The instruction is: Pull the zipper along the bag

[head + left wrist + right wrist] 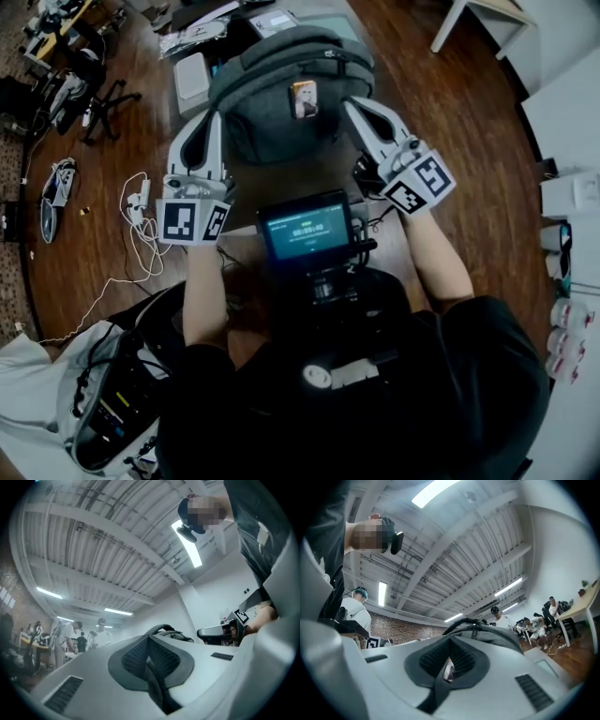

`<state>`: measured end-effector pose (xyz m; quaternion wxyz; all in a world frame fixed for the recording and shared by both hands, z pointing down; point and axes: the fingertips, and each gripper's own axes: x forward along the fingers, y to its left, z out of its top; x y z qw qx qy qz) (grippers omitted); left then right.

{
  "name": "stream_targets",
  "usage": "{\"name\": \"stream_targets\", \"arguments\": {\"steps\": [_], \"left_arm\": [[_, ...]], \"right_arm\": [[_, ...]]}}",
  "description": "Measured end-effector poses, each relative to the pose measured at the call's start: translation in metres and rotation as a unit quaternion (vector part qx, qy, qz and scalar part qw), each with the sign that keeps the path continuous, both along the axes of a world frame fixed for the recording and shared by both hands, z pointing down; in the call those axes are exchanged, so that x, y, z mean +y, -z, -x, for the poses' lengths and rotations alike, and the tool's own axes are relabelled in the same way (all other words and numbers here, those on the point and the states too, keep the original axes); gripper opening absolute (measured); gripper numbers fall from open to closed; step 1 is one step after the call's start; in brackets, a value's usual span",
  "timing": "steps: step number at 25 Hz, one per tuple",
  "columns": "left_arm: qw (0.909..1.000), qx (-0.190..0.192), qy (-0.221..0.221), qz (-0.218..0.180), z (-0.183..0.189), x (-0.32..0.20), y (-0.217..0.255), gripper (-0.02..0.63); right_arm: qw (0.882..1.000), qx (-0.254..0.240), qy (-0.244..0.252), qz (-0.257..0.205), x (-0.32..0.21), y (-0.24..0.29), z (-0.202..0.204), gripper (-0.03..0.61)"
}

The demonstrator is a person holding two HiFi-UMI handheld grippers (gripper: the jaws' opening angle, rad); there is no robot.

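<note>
Our left gripper (212, 116) and right gripper (352, 102), closed and seemingly empty, flanked the bag (267, 117); its zipper (323, 58) lay nearer the right.

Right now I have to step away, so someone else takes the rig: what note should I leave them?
Left tongs: shut, at the left side of the grey fabric backpack; nothing shows between the pads.
Right tongs: shut at the backpack's right side, a small pale sliver between the pads; can't tell what.
Done: both tongs at the bag.
To do: pull the zipper along; how far it has run can't be seen.
</note>
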<state>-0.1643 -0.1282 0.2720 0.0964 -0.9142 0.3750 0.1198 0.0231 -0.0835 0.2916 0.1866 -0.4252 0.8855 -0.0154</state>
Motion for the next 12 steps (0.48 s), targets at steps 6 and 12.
{"name": "stream_targets", "arguments": {"steps": [6,12], "left_arm": [[0.994,0.043,0.039,0.092,0.001,-0.008,-0.049,0.002],[0.991,0.022,0.038,0.127,-0.016,0.002,-0.079,0.002]], "right_arm": [[0.999,-0.004,-0.012,0.033,0.001,-0.025,0.005,0.009],[0.997,-0.034,-0.023,0.059,0.002,-0.047,0.006,0.011]]}}
